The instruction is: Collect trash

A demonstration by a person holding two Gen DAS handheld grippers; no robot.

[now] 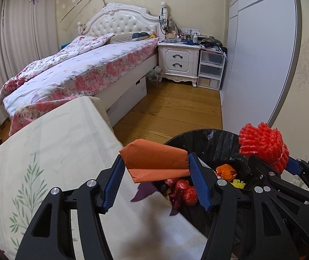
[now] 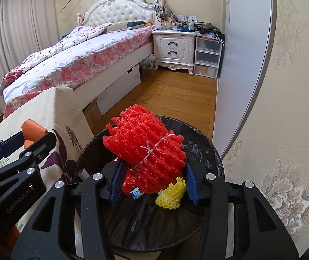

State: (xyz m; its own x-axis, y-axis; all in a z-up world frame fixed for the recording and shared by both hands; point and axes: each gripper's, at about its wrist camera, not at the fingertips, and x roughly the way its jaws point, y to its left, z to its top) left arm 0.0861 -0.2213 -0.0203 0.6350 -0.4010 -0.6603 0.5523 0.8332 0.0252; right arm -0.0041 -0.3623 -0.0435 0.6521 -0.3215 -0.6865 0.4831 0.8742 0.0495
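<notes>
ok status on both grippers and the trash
Left gripper shut on orange paper, at bin rim. Right gripper shut on red foam net bundle, over bin. Nothing blocking.

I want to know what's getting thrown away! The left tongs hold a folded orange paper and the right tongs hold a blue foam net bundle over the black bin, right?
Nearly. The tied foam net bundle in the right tongs is red, not blue; the right wrist view shows it over the black lined bin. The left tongs do hold the folded orange paper.

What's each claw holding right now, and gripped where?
Left claw: folded orange paper, pinched across its width. Right claw: tied red foam-net bundle, gripped at its lower end.
</notes>
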